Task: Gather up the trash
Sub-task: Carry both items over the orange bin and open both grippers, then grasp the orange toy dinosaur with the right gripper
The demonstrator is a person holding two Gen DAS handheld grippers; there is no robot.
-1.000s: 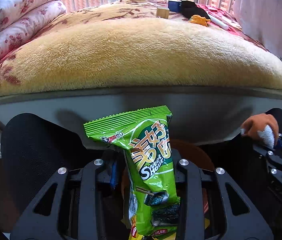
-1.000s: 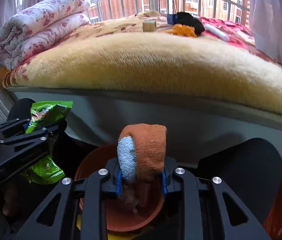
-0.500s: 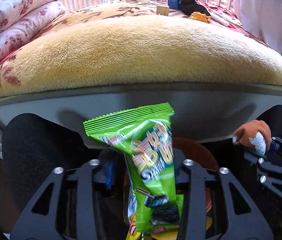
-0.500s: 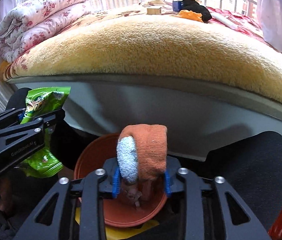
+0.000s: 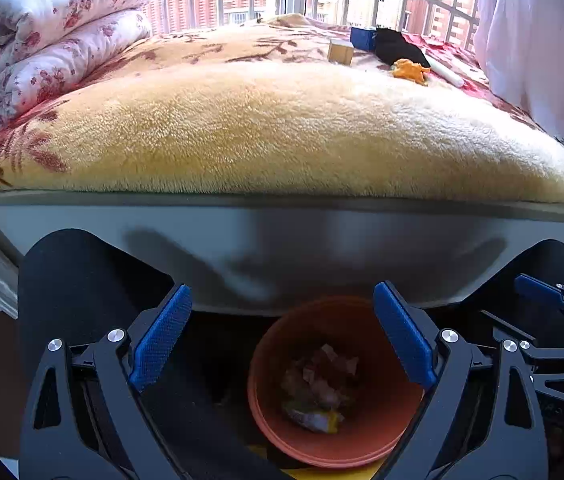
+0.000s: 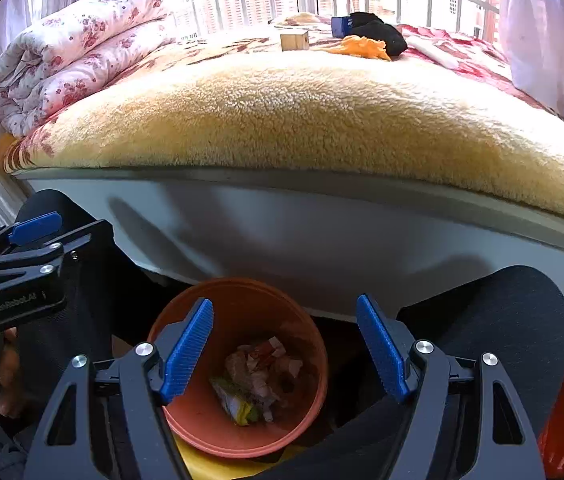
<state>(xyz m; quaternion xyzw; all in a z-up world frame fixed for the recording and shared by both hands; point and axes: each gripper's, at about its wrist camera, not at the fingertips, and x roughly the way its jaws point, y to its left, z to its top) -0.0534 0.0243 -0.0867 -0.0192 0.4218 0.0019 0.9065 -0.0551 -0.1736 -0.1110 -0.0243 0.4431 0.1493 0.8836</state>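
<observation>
An orange waste bin point(image 5: 386, 412) stands on the floor below the bed edge, with crumpled wrappers point(image 5: 318, 384) inside; it also shows in the right wrist view point(image 6: 202, 420). My left gripper point(image 5: 282, 336) hangs above the bin, jaws wide open and empty. My right gripper point(image 6: 286, 344) hangs above the same bin, open and empty. Far back on the bed lie an orange scrap point(image 5: 410, 70), a black cloth point(image 5: 396, 46), a small wooden block point(image 5: 340, 51), a blue box point(image 5: 362, 37) and a white stick point(image 5: 444, 72).
A yellow fleece blanket point(image 5: 274, 136) covers the bed, above a white bed frame point(image 5: 282, 232). A folded floral quilt point(image 5: 42, 48) lies at the left. A white curtain point(image 5: 538, 40) hangs at the right. The person's dark-clothed knees point(image 5: 70, 280) flank the bin.
The left gripper opened and the green snack bag is gone from it. The right gripper opened and the orange sock is gone from it. Both jaws now stand wide over the bin.
</observation>
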